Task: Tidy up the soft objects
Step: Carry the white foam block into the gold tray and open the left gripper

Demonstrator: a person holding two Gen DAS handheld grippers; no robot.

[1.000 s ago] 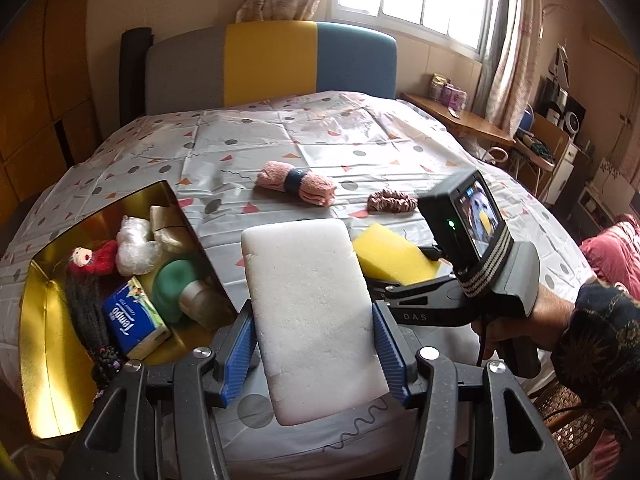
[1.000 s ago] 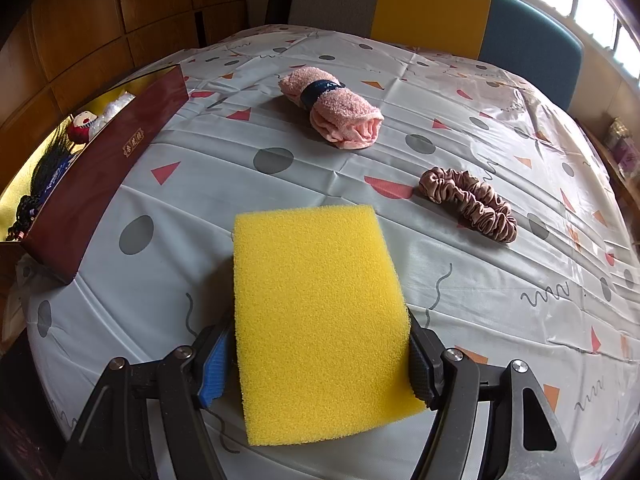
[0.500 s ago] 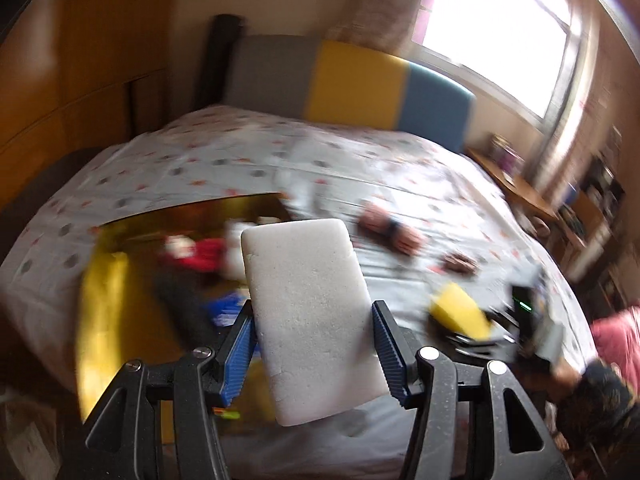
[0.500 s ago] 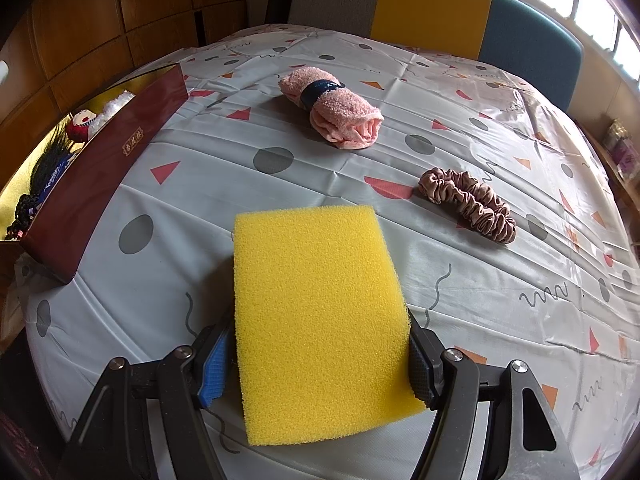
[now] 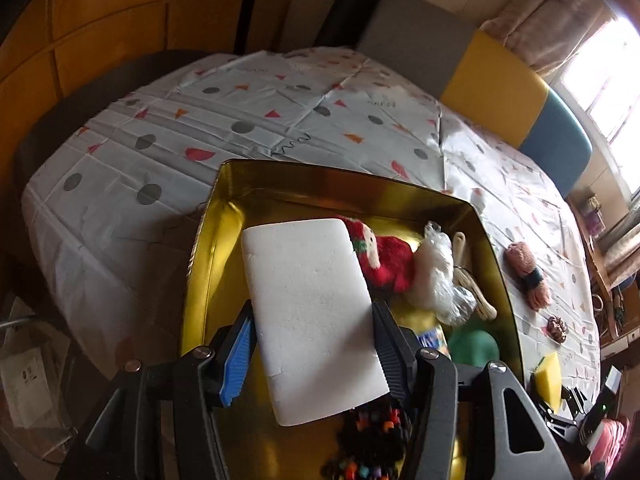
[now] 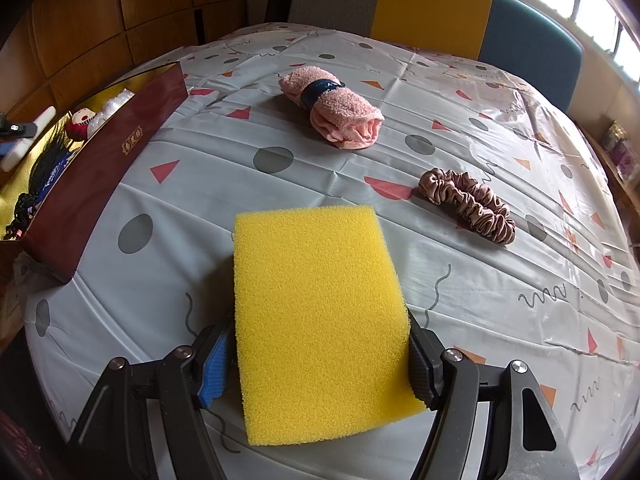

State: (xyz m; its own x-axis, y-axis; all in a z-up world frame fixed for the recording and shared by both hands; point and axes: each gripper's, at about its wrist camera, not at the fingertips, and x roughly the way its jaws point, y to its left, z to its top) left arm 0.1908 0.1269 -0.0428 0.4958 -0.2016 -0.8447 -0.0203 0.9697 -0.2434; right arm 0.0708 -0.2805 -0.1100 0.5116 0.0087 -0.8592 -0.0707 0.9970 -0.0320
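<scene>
My left gripper (image 5: 312, 340) is shut on a white sponge (image 5: 312, 312) and holds it above the gold-lined box (image 5: 216, 248). The box holds a red plush toy (image 5: 384, 260), a clear plastic bag (image 5: 436, 276), a green ball (image 5: 474, 346) and dark beaded hair pieces (image 5: 372, 440). My right gripper (image 6: 316, 352) is shut on a yellow sponge (image 6: 320, 312) just above the bed sheet. A rolled pink towel (image 6: 332, 114) and a pink scrunchie (image 6: 468, 204) lie beyond it on the sheet. The box's maroon wall (image 6: 100, 176) stands at the left of the right wrist view.
The bed has a dotted plastic sheet (image 6: 500, 280) and a grey, yellow and blue headboard (image 6: 432, 4). Wooden wall panels (image 5: 100, 40) stand left of the bed. A desk with clutter (image 5: 612, 272) lies at the right. The bed's edge drops off by the box.
My left gripper has swung left with the white sponge, from over the sheet to over the box. My right gripper and the yellow sponge have stayed still.
</scene>
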